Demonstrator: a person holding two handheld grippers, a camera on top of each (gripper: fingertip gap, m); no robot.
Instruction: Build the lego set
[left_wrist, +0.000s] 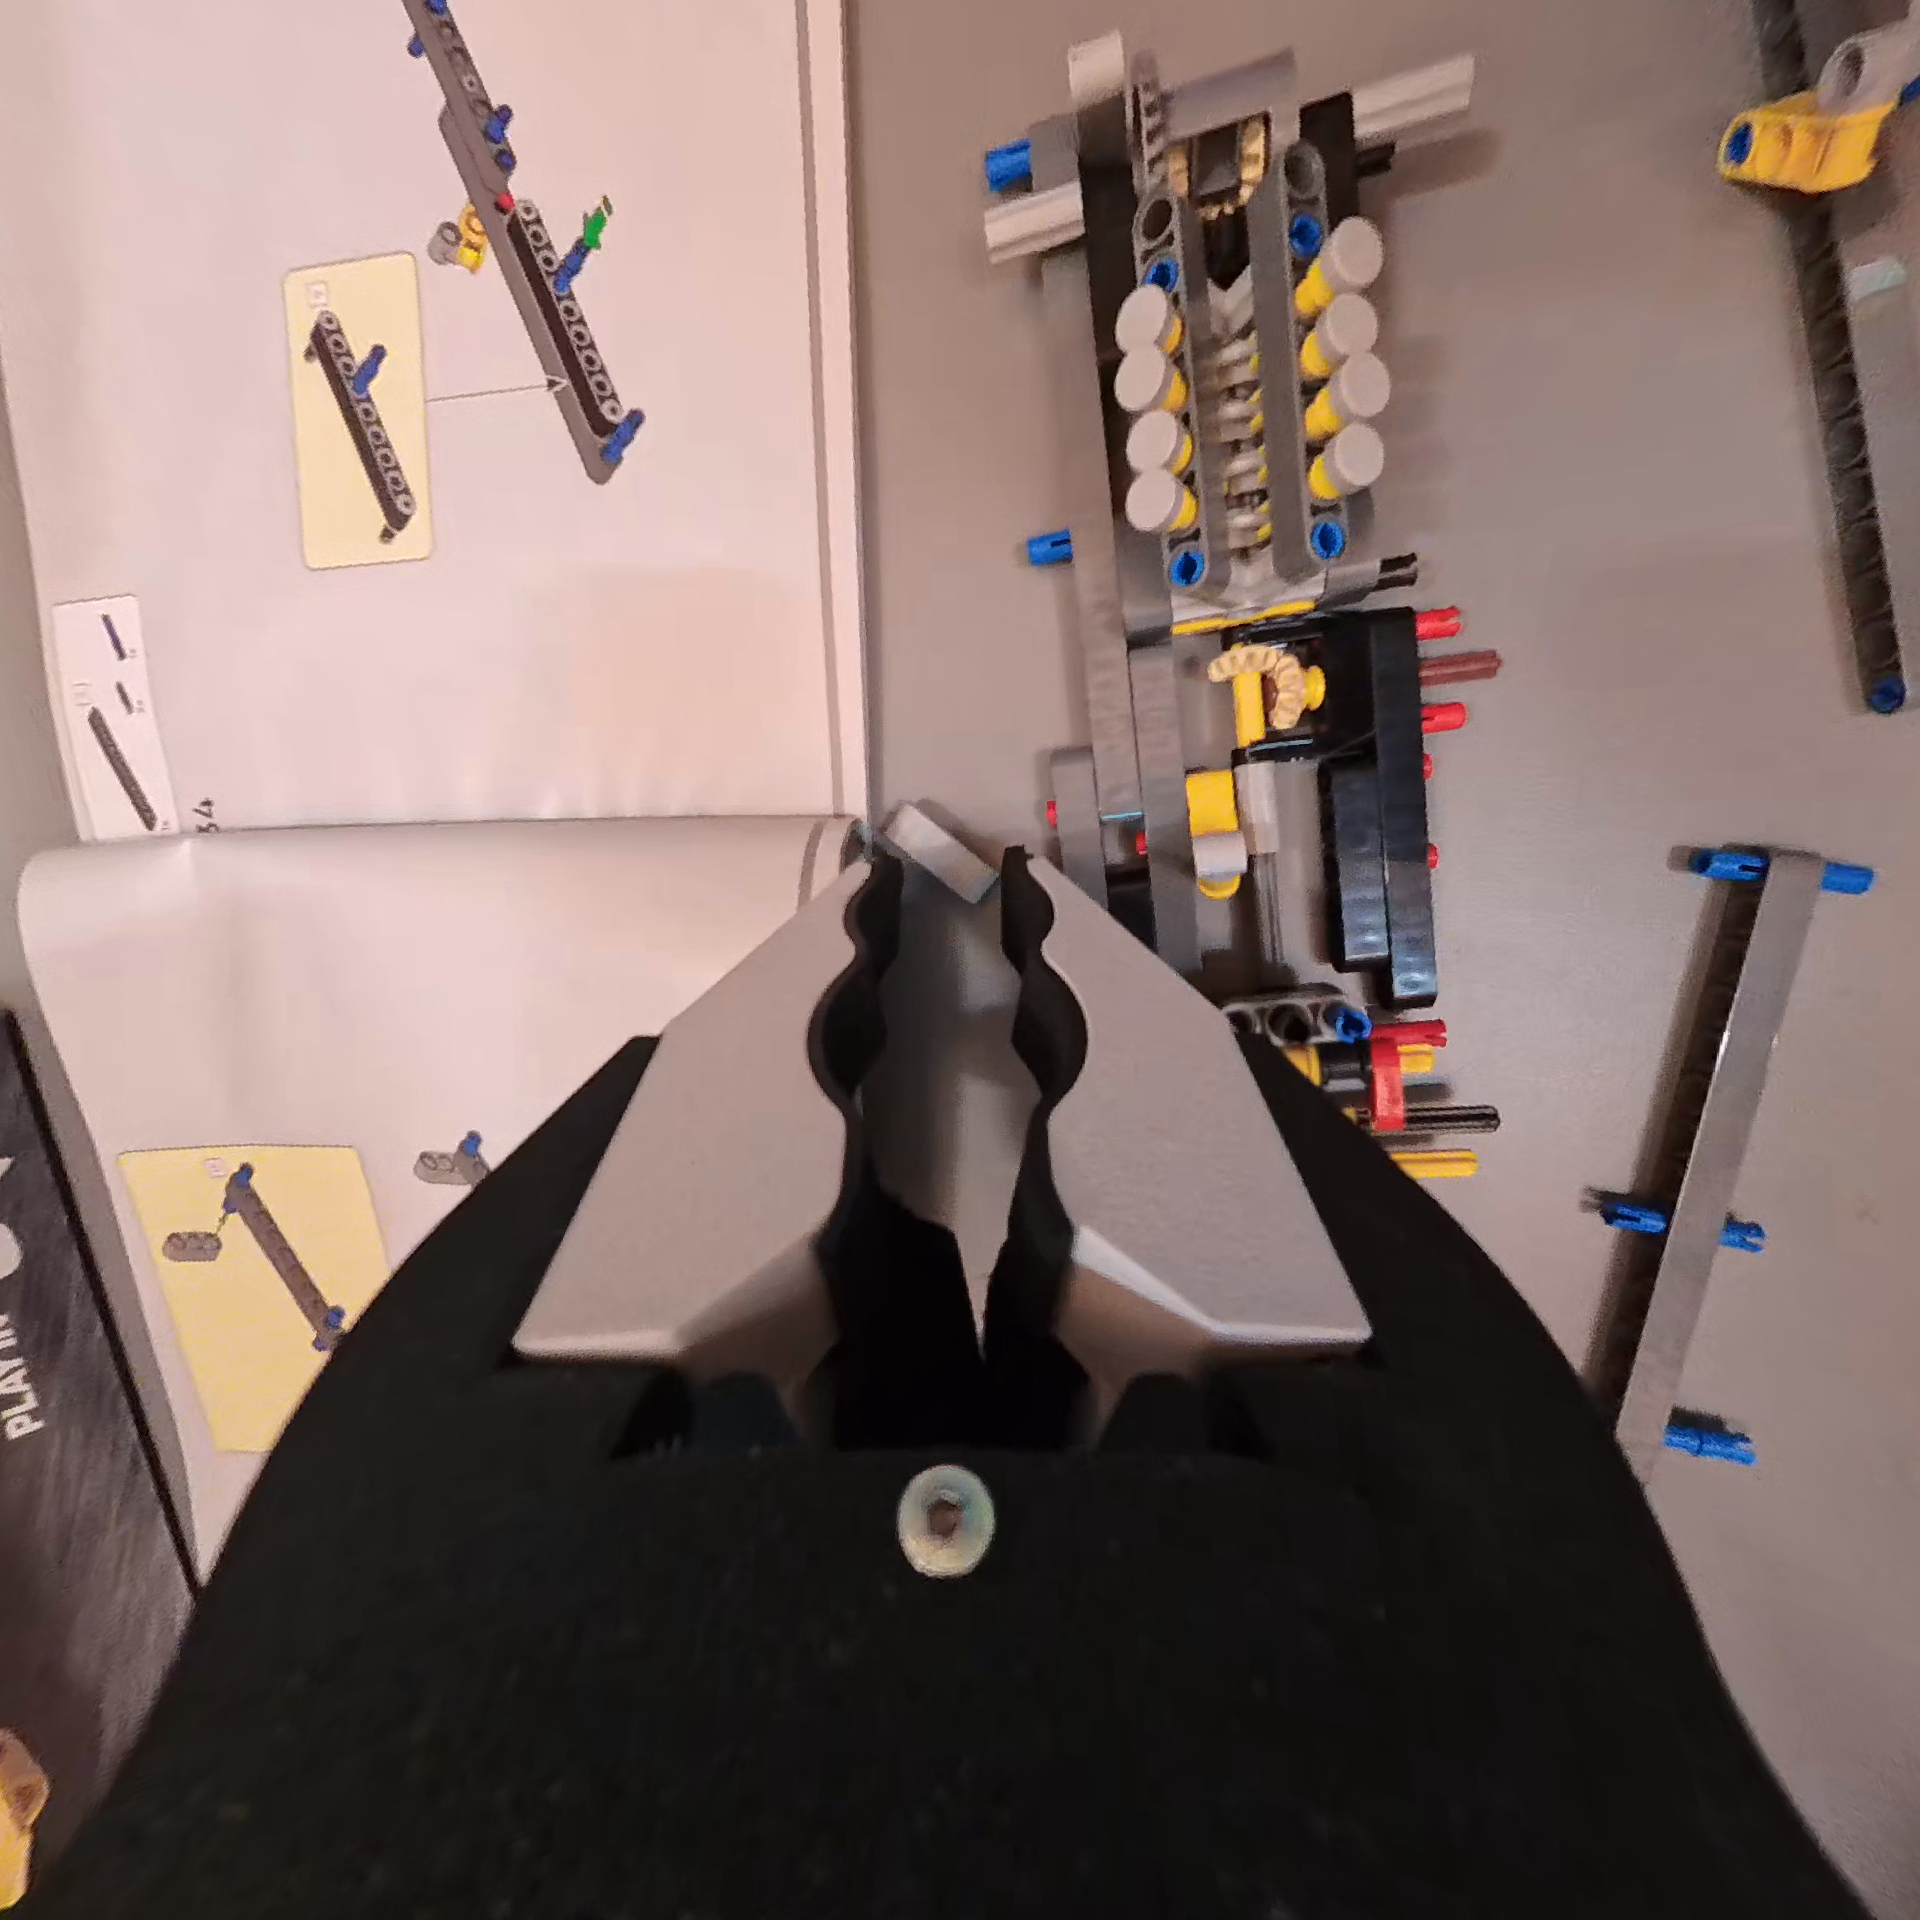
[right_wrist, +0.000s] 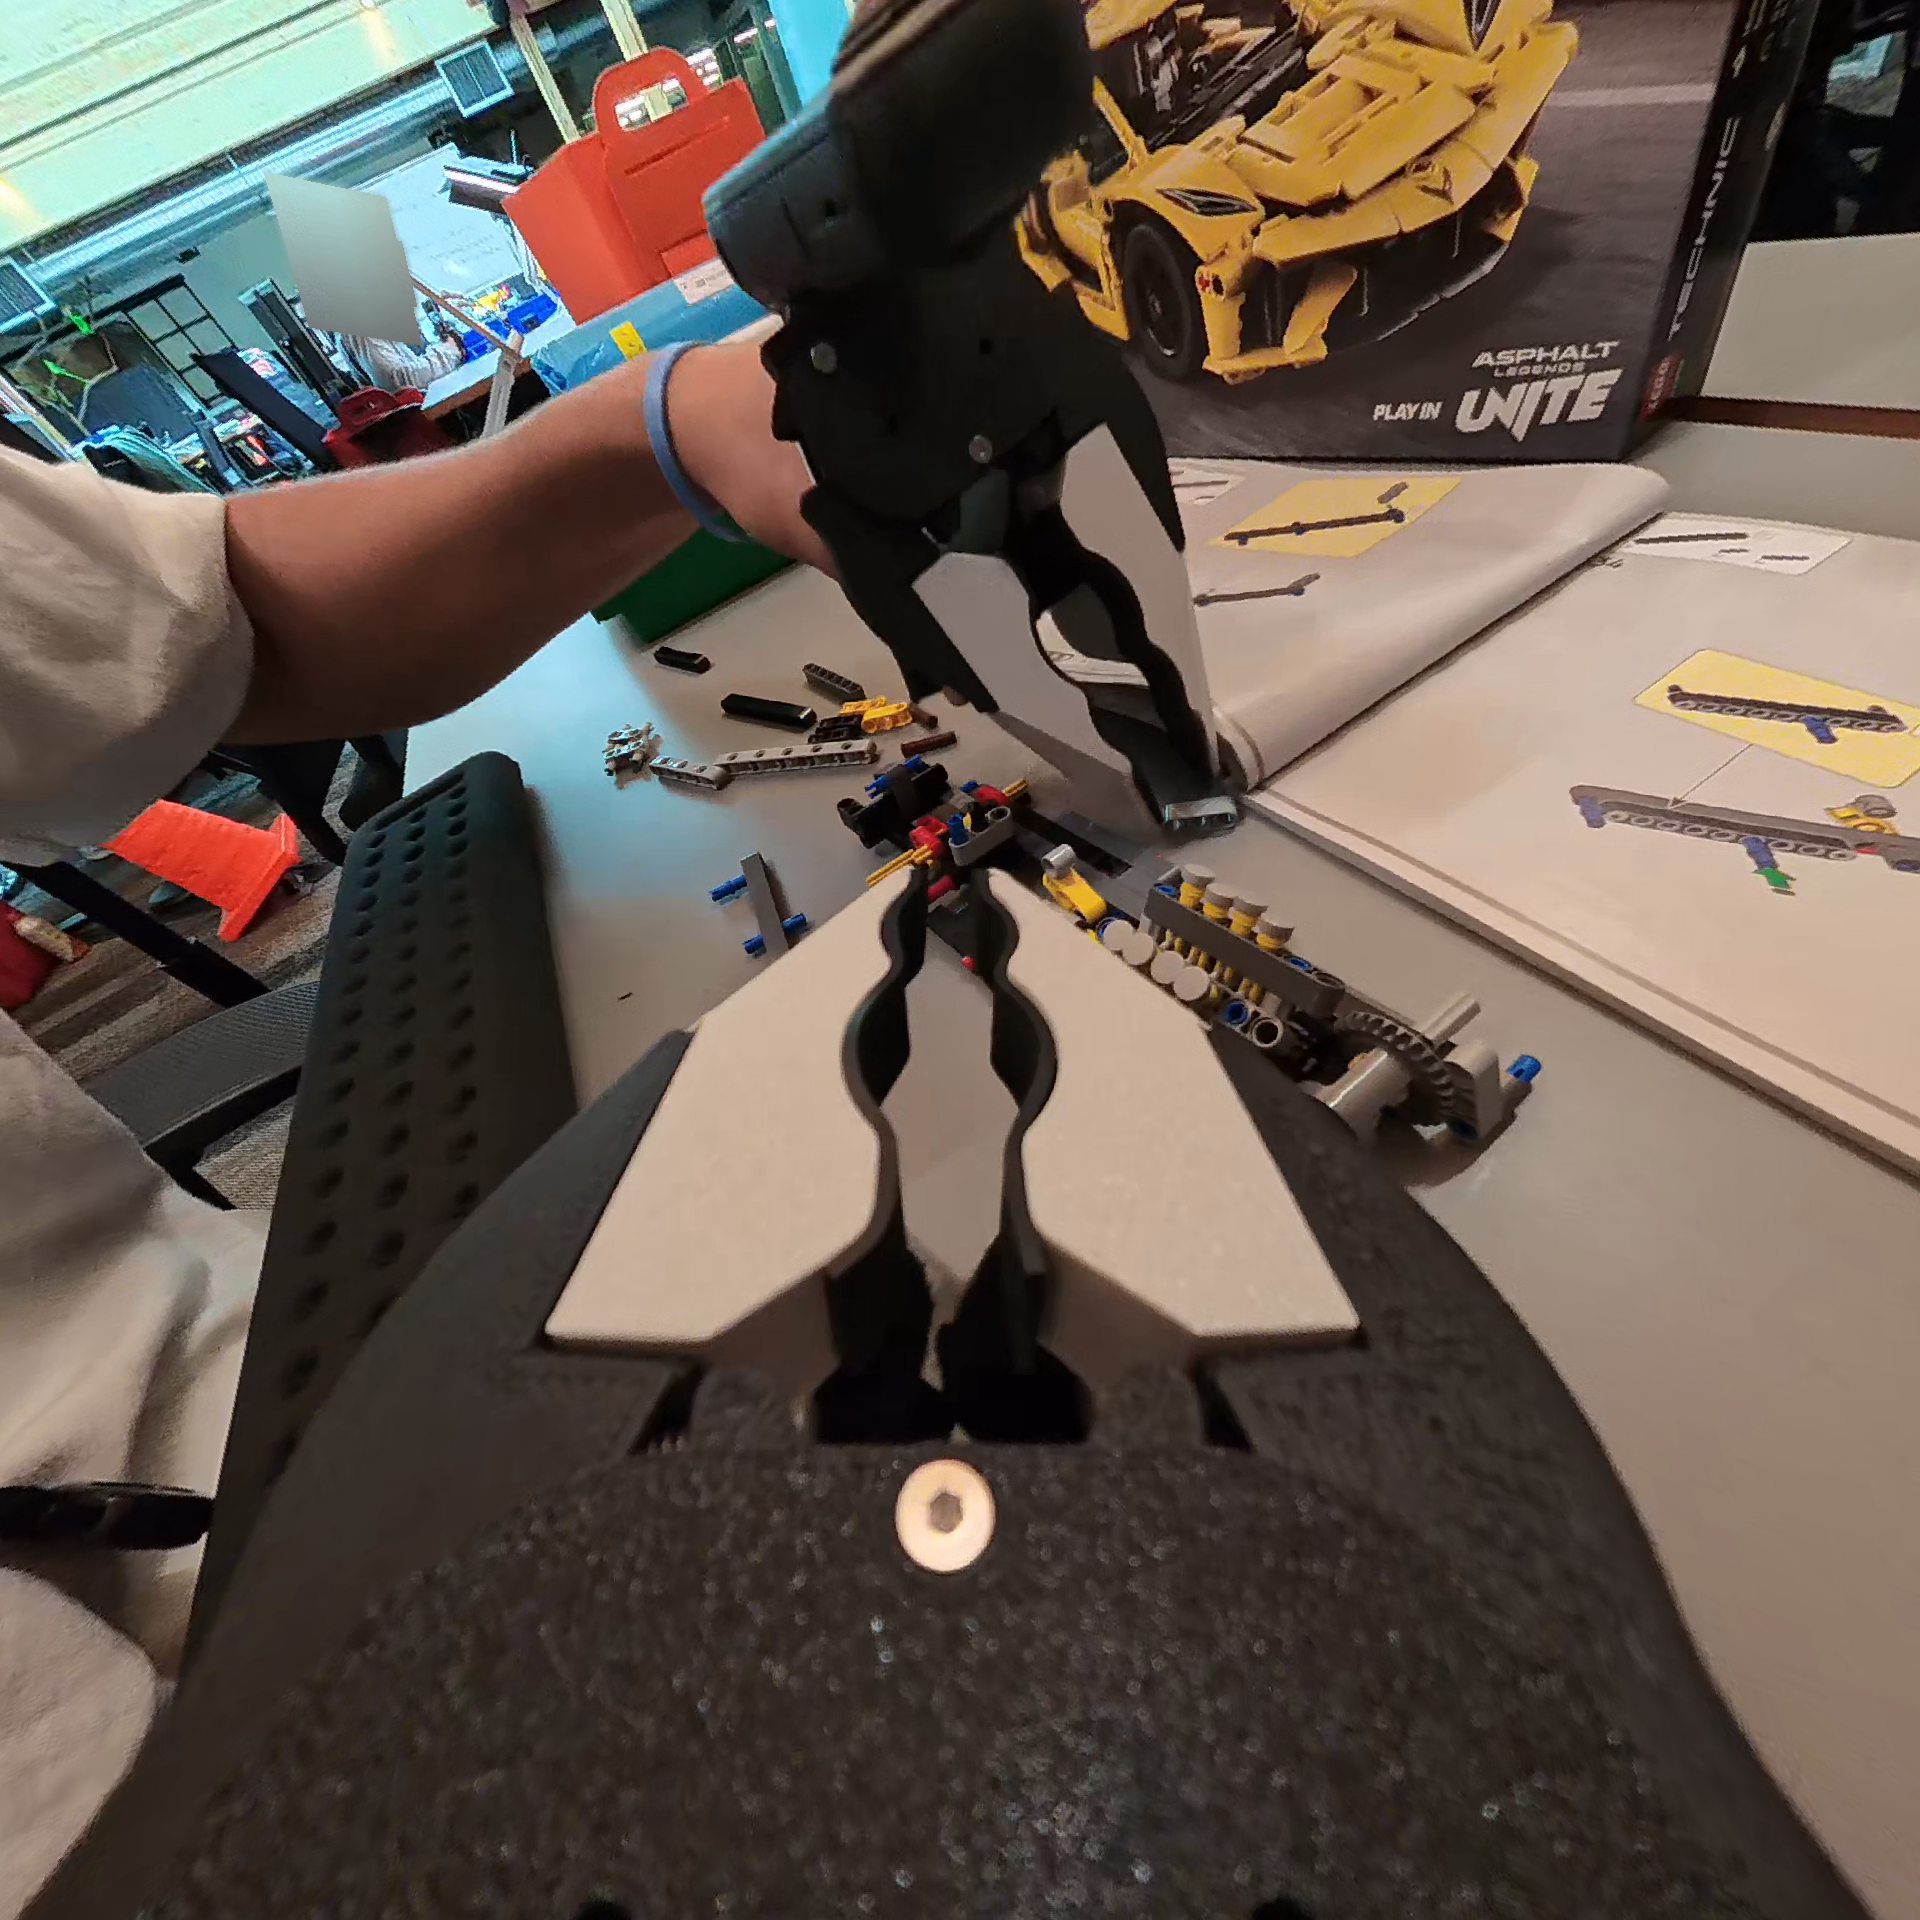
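Landmark: the chassis assembly on the worktop.

Left gripper – nearest the lens, pinching a short grey beam at its tips, just beside the chassis's near end and at the instruction booklet fold.

Right gripper – fingers slightly parted, nothing between them, hovering over the chassis's red-and-yellow end.

Beyond the chassis: loose beams, then the set box.

Judgement: the beam looks skewed in the grip. Square it, steady the chassis with the empty gripper, then line holes to pins before pressing.
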